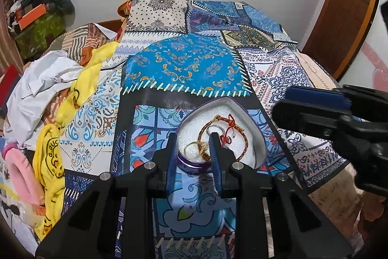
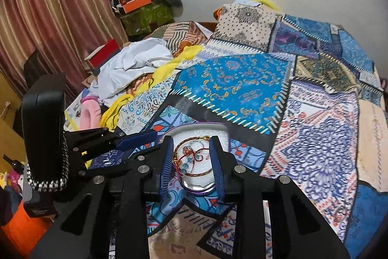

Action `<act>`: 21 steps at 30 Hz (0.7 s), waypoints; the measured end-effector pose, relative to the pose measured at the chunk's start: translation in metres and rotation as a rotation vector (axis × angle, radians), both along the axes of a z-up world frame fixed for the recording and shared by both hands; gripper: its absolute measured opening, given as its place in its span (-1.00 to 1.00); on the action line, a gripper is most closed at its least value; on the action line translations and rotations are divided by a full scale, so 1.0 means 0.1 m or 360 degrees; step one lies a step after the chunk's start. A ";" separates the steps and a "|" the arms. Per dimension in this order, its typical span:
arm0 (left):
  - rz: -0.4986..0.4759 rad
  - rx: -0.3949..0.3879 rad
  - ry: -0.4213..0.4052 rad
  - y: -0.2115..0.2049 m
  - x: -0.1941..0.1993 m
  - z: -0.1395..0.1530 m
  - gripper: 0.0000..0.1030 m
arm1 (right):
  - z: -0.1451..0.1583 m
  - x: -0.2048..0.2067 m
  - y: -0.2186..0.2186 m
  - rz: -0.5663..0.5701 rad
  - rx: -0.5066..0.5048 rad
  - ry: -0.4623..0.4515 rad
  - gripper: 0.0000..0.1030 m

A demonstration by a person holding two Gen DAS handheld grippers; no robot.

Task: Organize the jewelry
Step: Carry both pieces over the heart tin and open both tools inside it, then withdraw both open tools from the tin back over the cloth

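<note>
A heart-shaped purple box [image 1: 259, 135] with white foam lining lies on the patchwork bedspread [image 1: 186, 67]. Inside it lie a braided red-gold bracelet [image 1: 242, 135], a silver ring [image 1: 215, 129] and a gold ring [image 1: 191, 147]. My left gripper [image 1: 192, 137] is open, its fingertips over the box's near left edge, empty. In the right wrist view the box [image 2: 224, 129] and bracelet [image 2: 194, 154] sit between the open fingers of my right gripper [image 2: 191, 142], which hovers just above them. The right gripper also shows in the left wrist view [image 1: 315, 111].
Crumpled white cloth [image 1: 46, 79], yellow fabric [image 1: 48, 166] and a pink item [image 1: 21, 176] are heaped on the bed's left side. A red box [image 2: 104, 55] and stacked bags [image 2: 145, 9] stand by the curtain. A wooden door [image 1: 344, 23] is at right.
</note>
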State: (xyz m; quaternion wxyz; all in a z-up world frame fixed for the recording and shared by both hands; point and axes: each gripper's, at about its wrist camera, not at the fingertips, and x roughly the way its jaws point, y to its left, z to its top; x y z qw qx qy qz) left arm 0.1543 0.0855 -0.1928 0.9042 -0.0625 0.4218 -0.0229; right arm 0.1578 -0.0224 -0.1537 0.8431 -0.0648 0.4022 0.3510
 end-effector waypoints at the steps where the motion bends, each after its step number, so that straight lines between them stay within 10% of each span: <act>1: 0.0002 0.0001 0.0000 0.00 0.00 0.01 -0.51 | 0.02 -0.01 -0.01 -0.0005 -0.0008 -0.0014 -0.46; 21: -0.0023 0.0014 -0.0176 -0.47 -0.31 0.55 -0.22 | 0.27 -0.22 -0.81 -0.0264 -0.0113 -0.0260 -0.20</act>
